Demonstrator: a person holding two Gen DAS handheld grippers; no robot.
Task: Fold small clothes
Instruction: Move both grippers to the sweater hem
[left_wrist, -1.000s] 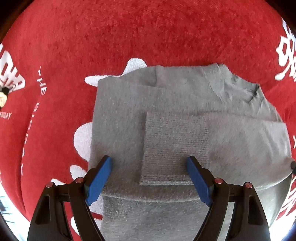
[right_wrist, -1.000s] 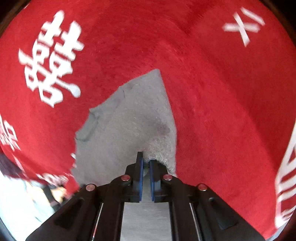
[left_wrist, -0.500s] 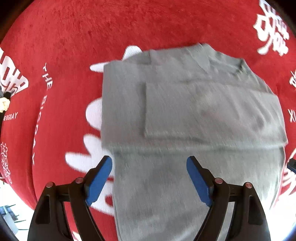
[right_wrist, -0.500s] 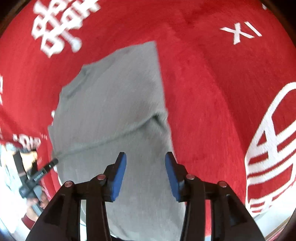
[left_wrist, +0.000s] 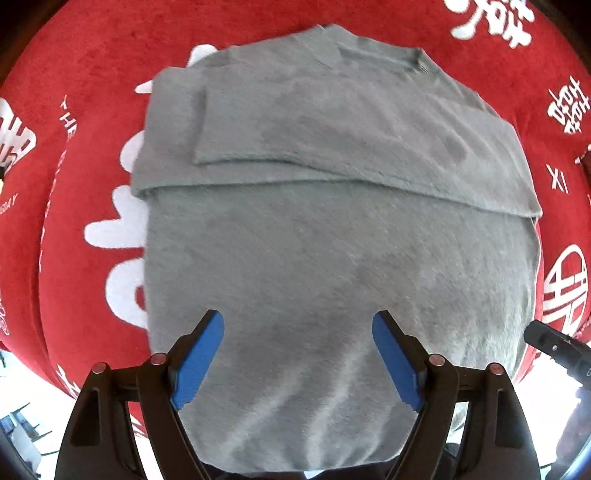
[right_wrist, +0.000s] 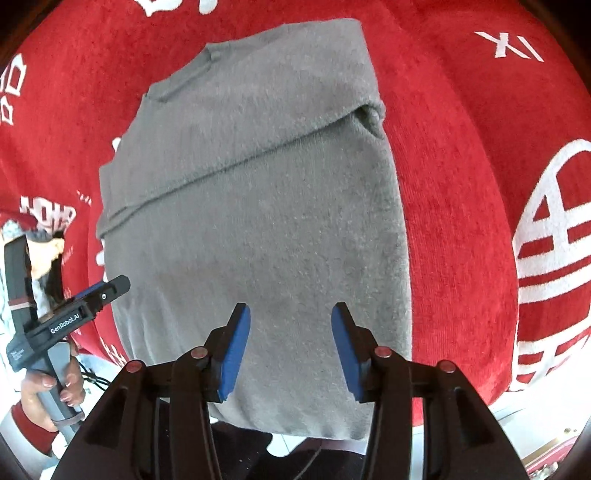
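Grey sweater (left_wrist: 332, 258) is lying folded on the red cloth (left_wrist: 92, 74); left gripper (left_wrist: 297, 354) is hovering wide open, right gripper (right_wrist: 290, 347) has just been opening, nothing between its pads

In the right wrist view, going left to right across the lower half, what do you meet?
The person's hand on the left gripper's handle → left gripper → grey sweater, with the right gripper open above its near end, jaws just been opening, nothing between them → red cloth → white round emblem.
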